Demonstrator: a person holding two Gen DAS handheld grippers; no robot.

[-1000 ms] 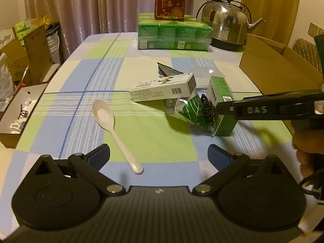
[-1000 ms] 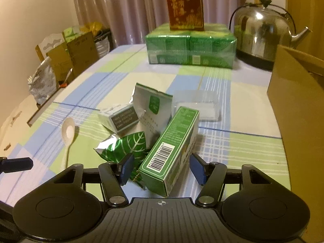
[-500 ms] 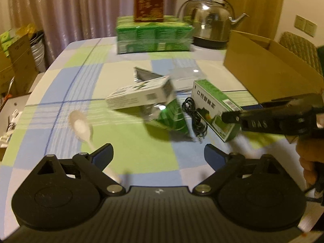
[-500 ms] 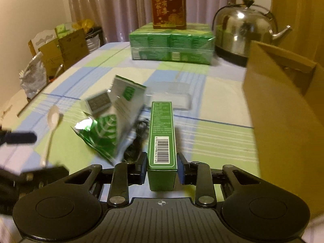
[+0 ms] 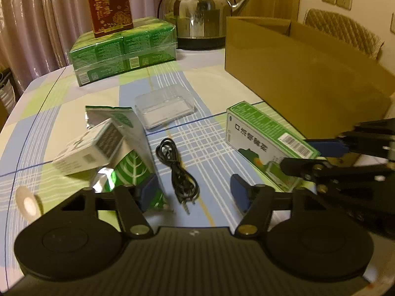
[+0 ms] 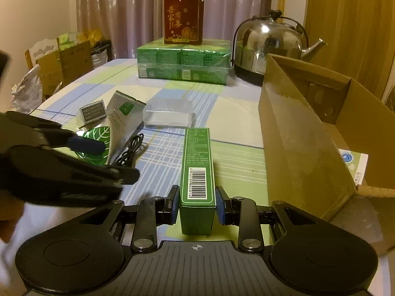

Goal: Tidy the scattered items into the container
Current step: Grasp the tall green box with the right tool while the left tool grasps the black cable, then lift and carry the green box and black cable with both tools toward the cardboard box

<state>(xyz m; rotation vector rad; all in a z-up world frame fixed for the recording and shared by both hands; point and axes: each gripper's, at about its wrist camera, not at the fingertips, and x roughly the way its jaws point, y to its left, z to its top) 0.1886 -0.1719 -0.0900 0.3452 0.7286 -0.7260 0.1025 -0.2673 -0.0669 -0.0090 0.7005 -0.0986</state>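
My right gripper (image 6: 196, 204) is shut on the near end of a long green box (image 6: 197, 167), which points away along the fingers. In the left wrist view that green box (image 5: 266, 138) sits at the right, with the right gripper (image 5: 321, 157) clamped on it. My left gripper (image 5: 193, 194) hovers low over a coiled black cable (image 5: 177, 170); its jaws are closing, the cable lies between them, and the pads are not touching it. The open cardboard box (image 6: 308, 135) stands just right of the green box.
A white carton (image 5: 91, 148), a green leaf foil pouch (image 5: 130, 170), a clear plastic case (image 5: 165, 108) and a white spoon (image 5: 27, 202) lie on the checked cloth. At the back stand a wrapped green pack (image 5: 123, 51), a red box (image 5: 108, 5) and a steel kettle (image 5: 200, 12).
The right gripper closed on the green box and swung it lengthwise toward the cardboard box. The left gripper moved right from the spoon to the black cable, and its jaws narrowed.
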